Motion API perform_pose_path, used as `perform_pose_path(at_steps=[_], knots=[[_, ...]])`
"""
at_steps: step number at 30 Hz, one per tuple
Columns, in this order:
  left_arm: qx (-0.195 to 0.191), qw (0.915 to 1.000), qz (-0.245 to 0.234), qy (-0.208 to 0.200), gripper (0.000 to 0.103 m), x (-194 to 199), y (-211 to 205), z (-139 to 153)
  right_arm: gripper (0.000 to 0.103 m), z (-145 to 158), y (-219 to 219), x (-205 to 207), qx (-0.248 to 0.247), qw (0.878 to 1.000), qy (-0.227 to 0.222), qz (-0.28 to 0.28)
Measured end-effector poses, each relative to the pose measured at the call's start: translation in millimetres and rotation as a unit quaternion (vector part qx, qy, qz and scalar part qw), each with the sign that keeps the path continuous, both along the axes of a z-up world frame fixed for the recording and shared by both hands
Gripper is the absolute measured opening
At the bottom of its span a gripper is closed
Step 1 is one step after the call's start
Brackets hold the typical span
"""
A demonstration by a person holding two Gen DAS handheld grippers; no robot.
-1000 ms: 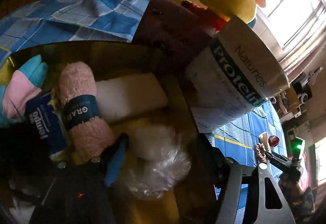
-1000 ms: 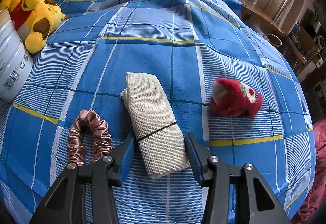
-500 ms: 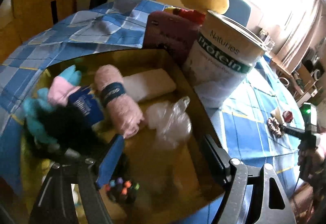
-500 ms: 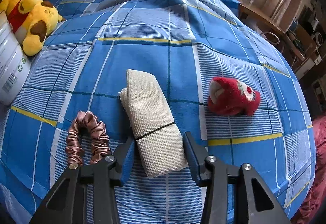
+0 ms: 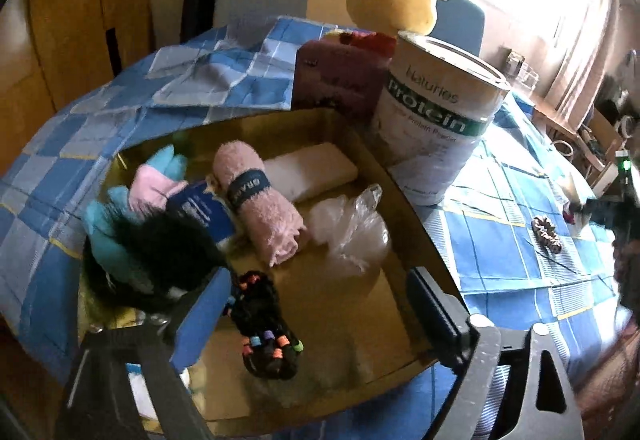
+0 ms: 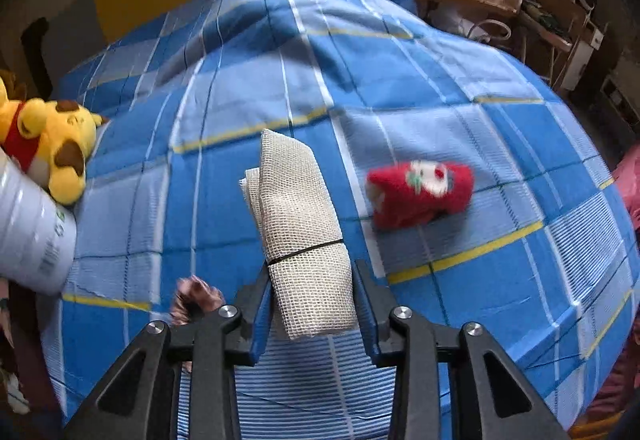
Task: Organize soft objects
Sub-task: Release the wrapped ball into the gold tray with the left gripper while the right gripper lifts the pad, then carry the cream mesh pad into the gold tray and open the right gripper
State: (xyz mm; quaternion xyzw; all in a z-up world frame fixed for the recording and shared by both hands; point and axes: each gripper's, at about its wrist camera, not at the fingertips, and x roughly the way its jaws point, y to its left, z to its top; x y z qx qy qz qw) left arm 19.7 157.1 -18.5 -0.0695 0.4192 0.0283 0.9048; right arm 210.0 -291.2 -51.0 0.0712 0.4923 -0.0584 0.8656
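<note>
My right gripper [image 6: 312, 300] is shut on a rolled beige mesh cloth [image 6: 298, 216] tied with a black band and holds it lifted above the blue checked bed cover. A red plush sock [image 6: 420, 196] lies to its right, and a brown satin scrunchie [image 6: 196, 298] peeks out at its lower left. My left gripper [image 5: 320, 308] is open and empty above a cardboard box [image 5: 404, 200]. The box holds a pink rolled towel [image 5: 256, 200], a white foam block [image 5: 312, 172], a clear plastic bag [image 5: 352, 228], a black beaded band [image 5: 264, 328] and pink and blue plush items [image 5: 148, 184].
A white protein tin [image 5: 440, 120] stands right of the box, with a maroon pouch [image 5: 340, 80] and a yellow giraffe plush [image 5: 396, 4] behind. A yellow plush dog [image 6: 48, 144] lies at the bed's left. A desk with clutter [image 6: 540, 12] stands beyond the bed.
My right gripper closed on the mesh cloth and lifted it off the bed. My left gripper pulled back and up from the box, leaving the plastic bag inside.
</note>
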Motion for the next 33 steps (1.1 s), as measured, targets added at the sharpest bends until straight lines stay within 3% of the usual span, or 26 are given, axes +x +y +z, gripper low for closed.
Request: perform_pose_path(at_steps=[8, 13, 20, 22, 25, 29, 33], knots=[[-0.024, 0.9996, 0.001, -0.011, 0.094, -5.1, 13.3, 8.7, 0.036, 81.6, 54.7, 79.5, -0.054, 0.998, -0.023, 0.006], [-0.029, 0.9993, 0.017, -0.016, 0.094, -9.2, 29.7, 11.1, 0.036, 152.0, 135.4, 131.8, -0.096, 0.991, -0.069, 0.055], [-0.039, 0.9985, 0.034, -0.019, 0.094, -13.6, 51.4, 10.9, 0.036, 238.0, 265.2, 170.3, -0.103, 0.974, -0.152, 0.132], [-0.042, 0.9981, 0.043, -0.017, 0.094, -14.2, 57.6, 8.9, 0.036, 251.7, 311.1, 164.4, -0.101, 0.962, -0.176, 0.180], [-0.045, 0.9971, 0.058, -0.015, 0.094, -14.9, 66.3, 7.0, 0.036, 252.1, 377.8, 130.7, -0.102, 0.932, -0.202, 0.283], [-0.047, 0.9958, 0.077, -0.017, 0.094, -17.8, 74.6, 7.5, 0.036, 216.7, 442.4, 66.8, -0.120, 0.885, -0.193, 0.407], [-0.043, 0.9944, 0.095, -0.019, 0.094, -21.8, 80.6, 9.5, 0.036, 164.4, 463.1, 12.4, -0.109, 0.861, -0.154, 0.472]])
